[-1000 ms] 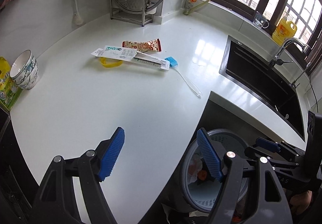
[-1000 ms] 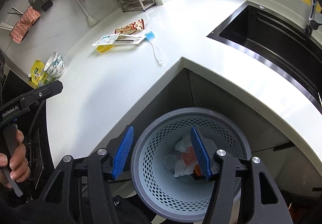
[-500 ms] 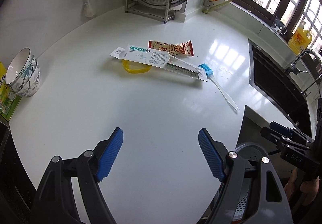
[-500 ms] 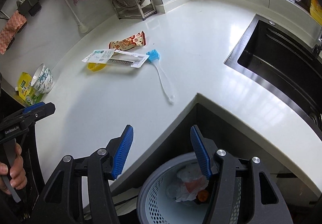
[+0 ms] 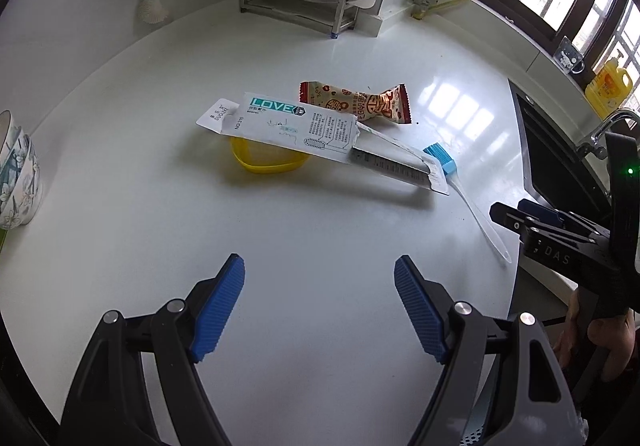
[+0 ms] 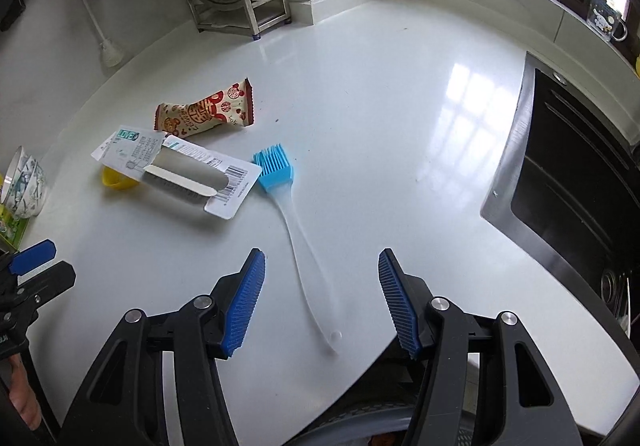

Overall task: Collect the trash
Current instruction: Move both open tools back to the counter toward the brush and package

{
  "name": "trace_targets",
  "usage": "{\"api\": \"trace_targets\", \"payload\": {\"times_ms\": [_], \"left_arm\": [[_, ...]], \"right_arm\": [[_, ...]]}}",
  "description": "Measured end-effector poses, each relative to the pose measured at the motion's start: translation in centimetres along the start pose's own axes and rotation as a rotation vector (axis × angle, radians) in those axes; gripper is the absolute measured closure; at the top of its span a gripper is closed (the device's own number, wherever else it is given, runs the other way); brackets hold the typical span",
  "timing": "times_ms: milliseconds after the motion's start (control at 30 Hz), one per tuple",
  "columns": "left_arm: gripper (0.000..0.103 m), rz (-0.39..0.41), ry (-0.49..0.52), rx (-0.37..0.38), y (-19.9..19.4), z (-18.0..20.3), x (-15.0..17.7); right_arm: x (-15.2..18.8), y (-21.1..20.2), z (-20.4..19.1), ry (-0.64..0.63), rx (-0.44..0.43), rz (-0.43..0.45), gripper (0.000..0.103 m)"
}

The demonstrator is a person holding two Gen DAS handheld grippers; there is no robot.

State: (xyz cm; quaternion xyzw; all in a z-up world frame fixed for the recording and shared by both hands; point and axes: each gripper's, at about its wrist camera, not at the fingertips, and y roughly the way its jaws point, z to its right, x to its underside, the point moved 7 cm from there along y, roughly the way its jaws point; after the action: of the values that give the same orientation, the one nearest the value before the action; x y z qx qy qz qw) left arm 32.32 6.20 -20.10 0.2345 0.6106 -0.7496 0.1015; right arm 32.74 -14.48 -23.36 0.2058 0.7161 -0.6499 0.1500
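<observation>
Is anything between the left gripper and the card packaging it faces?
Nothing visible: only bare counter lies between the open left gripper and the card packaging, which rests partly on a yellow ring.

Ahead of your left fingers (image 5: pixel 218 316): torn white LOVE blister card (image 5: pixel 316 137), one end propped on a yellow ring (image 5: pixel 264 161); beyond it, touching, a crumpled red-patterned snack wrapper (image 5: pixel 356 103), flat.
</observation>
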Motion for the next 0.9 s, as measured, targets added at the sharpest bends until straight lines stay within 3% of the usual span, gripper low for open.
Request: {"api": "trace_targets", "payload": {"times_ms": [467, 900], "left_arm": [[0.027, -0.015, -0.021, 0.032, 2.1, -0.9, -0.6], [0.027, -0.003, -0.020, 0.058, 3.2, 0.7, -1.8]], "right_arm": [[-3.2, 4.4, -1.4, -0.078, 0.051, -0.013, 0.046], [-4.3, 4.4, 1.8, -0.050, 0.123, 0.006, 0.046]]}}
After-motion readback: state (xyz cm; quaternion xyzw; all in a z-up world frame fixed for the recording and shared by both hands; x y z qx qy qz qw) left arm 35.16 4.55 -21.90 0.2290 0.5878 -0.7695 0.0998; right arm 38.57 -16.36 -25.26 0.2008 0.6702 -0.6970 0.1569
